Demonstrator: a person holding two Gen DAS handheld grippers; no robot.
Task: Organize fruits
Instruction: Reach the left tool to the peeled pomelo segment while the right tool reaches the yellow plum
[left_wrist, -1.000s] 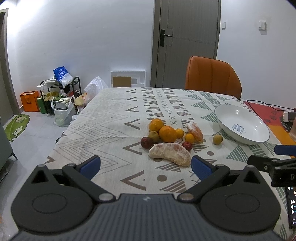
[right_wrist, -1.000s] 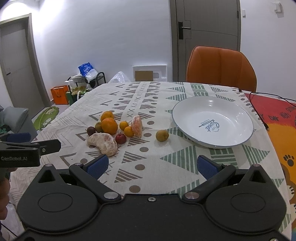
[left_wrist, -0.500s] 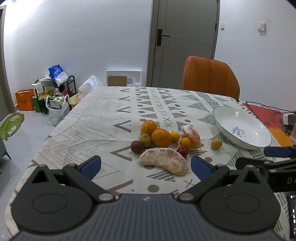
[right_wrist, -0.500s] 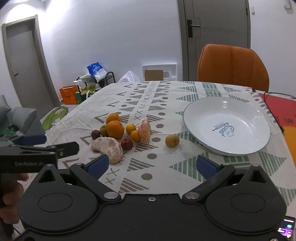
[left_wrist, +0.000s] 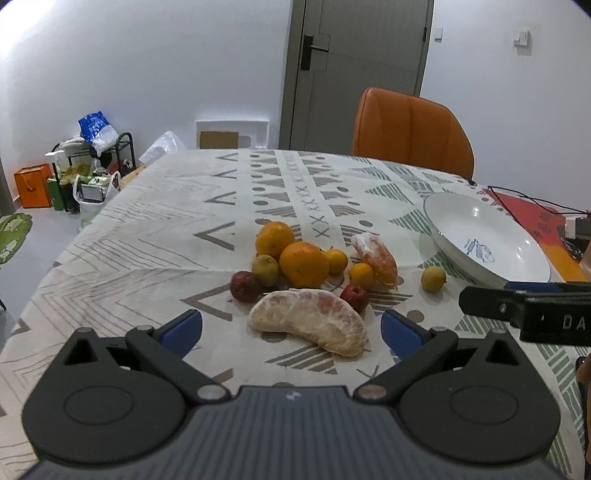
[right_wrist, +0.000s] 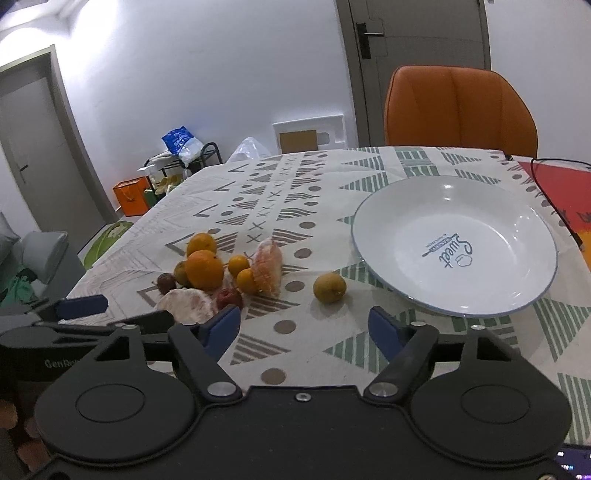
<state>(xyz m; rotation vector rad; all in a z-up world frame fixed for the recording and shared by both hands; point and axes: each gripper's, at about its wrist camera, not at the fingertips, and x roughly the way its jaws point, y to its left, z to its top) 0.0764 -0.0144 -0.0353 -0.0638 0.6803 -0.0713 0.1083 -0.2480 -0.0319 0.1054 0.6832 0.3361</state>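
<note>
Left wrist view, two pomelo pieces (left_wrist: 309, 319), one plate (left_wrist: 476, 218), both claws agape.

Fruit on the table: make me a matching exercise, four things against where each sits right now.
Things:
1. peeled pomelo piece
2. lone yellow fruit
3. white plate
4. right tool

Places:
A. alone on the cloth between the fruit pile and the plate
B. open above the cloth, nothing between its blue pads
C. right side of the table, holding no fruit
D. front of the pile, in line with the open left tool

Pairs: 1-D, 2-A, 3-C, 4-B
</note>
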